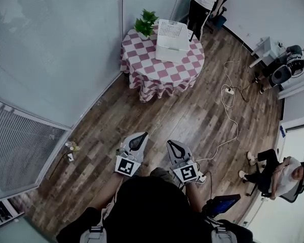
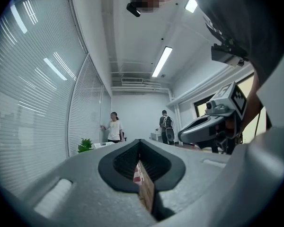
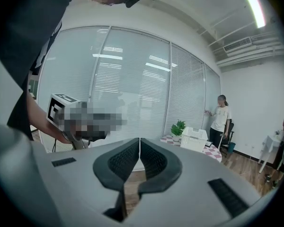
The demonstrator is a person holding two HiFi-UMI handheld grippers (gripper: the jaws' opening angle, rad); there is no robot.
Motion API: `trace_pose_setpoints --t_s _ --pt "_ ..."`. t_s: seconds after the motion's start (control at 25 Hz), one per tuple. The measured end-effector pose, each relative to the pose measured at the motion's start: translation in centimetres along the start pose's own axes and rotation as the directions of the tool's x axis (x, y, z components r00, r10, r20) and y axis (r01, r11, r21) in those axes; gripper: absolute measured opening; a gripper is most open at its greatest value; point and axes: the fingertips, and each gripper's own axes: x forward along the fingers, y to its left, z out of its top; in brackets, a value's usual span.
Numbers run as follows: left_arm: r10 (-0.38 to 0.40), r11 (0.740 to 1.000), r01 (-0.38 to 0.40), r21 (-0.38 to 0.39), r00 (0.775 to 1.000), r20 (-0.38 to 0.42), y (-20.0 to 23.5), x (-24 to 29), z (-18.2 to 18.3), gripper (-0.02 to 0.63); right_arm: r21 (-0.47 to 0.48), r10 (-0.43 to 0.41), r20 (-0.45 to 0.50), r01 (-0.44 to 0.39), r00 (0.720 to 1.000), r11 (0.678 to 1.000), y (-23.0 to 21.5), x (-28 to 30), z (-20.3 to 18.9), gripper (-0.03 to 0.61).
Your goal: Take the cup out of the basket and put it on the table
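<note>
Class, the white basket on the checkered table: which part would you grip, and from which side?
Probably its upper rim, from above on the near side: the white basket stands upright and open-topped with latticed walls, and the plant crowds its left.

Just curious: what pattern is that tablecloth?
The tablecloth is red-and-white checked, clearest in the head view.
</note>
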Motion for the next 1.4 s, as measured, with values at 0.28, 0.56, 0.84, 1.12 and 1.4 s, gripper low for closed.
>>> trace_pose_setpoints --t_s 0.28,0.56,0.84,1.12,1.4 --pt "0.008 0.999 -0.009 -0.032 1.000 -0.025 2.4 0.3 -1.0 0.005 0.011 -0.031 0.003 0.031 1.000 0.999 -0.5 2.0 0.2 0.011" --pt "-0.014 0.995 0.008 -0.096 0.998 -0.066 2.9 2.0 -2.3 0.005 0.067 -0.063 -0.048 0.066 0.997 0.996 -2.0 3.6 -1.3 0.011" --pt "-0.040 0.999 0.038 -0.039 0.998 -0.041 4.0 5.7 -2.5 0.005 0.049 -0.068 0.031 0.066 0.997 0.997 -5.7 6.7 -0.9 0.011" --pt "-0.107 0.994 0.104 -0.035 0.990 -0.088 3.1 8.6 -3.5 0.005 0.059 -0.077 0.038 0.075 0.996 0.995 -8.9 7.3 -1.3 0.011" --pt "-0.137 0.990 0.132 -0.048 0.985 -0.109 2.8 14.3 -4.6 0.006 0.041 -0.089 0.058 0.086 0.994 0.995 -14.0 9.2 -1.5 0.011"
